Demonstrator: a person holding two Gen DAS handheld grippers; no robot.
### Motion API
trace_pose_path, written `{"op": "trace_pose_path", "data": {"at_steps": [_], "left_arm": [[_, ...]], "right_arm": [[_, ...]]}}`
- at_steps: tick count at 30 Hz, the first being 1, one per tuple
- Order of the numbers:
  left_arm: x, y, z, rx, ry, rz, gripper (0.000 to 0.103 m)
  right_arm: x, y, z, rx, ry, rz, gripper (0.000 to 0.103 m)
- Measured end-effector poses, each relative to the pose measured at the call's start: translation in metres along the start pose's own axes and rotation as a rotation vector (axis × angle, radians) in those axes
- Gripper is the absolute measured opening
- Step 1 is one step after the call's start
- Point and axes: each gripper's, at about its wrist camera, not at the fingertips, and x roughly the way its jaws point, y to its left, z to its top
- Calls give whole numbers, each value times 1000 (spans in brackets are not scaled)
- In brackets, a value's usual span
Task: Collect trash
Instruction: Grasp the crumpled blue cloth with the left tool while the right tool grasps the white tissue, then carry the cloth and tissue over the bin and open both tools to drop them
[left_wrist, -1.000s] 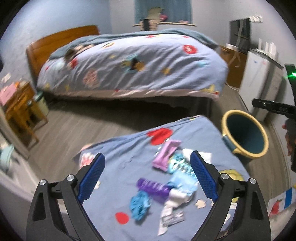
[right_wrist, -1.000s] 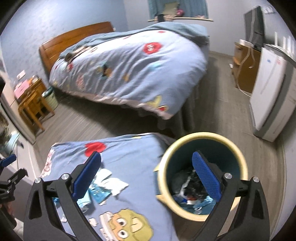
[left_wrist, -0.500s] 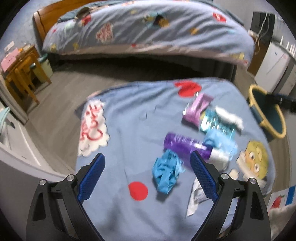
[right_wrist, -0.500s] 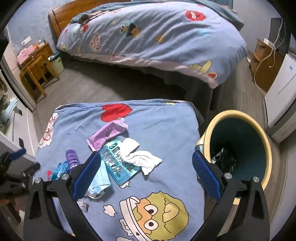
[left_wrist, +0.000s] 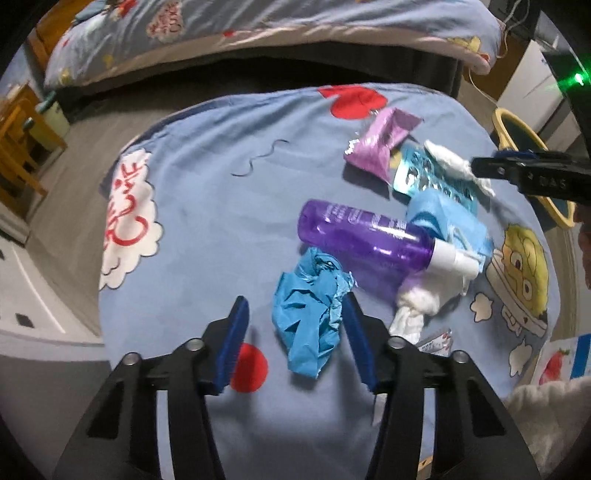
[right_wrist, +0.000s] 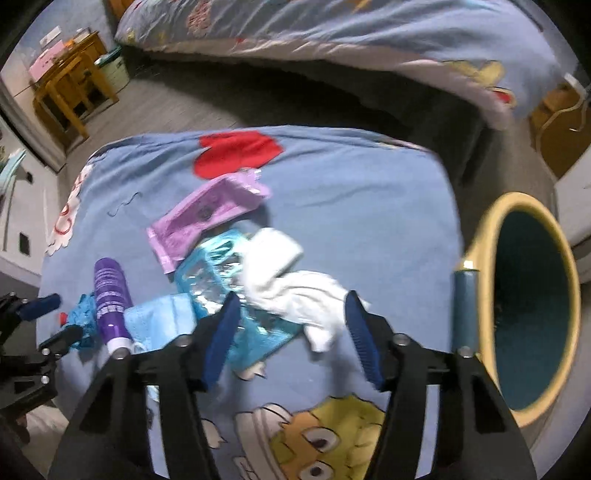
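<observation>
Blue crumpled glove (left_wrist: 310, 310) lies between the spread fingers of the left gripper (left_wrist: 295, 321), ungripped; one purple bottle (left_wrist: 365, 240) (cap pointing right) lies beside it. The right gripper (right_wrist: 291, 317), open and empty, straddles one white tissue (right_wrist: 295, 291) near the bin (right_wrist: 532, 295).

Both wrist views: close above bench (left_wrist: 207, 206), facing bed (right_wrist: 332, 40); shared: purple bottle (left_wrist: 364, 236), trash pile.
</observation>
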Motion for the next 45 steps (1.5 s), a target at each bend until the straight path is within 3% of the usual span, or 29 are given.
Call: {"op": "trace_pose_path", "data": {"at_steps": [3, 5, 6, 9, 12, 18, 26, 35, 40, 45], "left_arm": [[4, -3, 0, 12, 8, -17, 50], [6, -6, 0, 18, 15, -41, 43], [6, -8, -1, 23, 17, -49, 41], [6, -16, -1, 60, 19, -46, 31], [-1, -16, 1, 69, 10, -34, 20], [-35, -13, 12, 47, -96, 8, 19], [-92, -37, 36, 42, -285, -39, 19], [-124, -93, 51, 138, -404, -88, 19], [-121, -133, 56, 204, -407, -102, 19], [-113, -188, 70, 292, -405, -138, 20]], "right_arm": [[11, 9, 2, -28, 23, -10, 43], [19, 9, 2, -19, 63, -10, 29], [21, 9, 1, -10, 70, -5, 16], [12, 3, 3, 25, 43, 23, 10], [-1, -2, 5, 49, 8, 45, 10], [-33, -9, 9, 90, -55, 71, 9], [-112, -26, 6, 154, -213, 57, 9], [-200, -120, -35, 347, -363, 27, 9], [-203, -173, -51, 390, -372, -40, 9], [-188, -220, -60, 447, -359, -39, 9]]}}
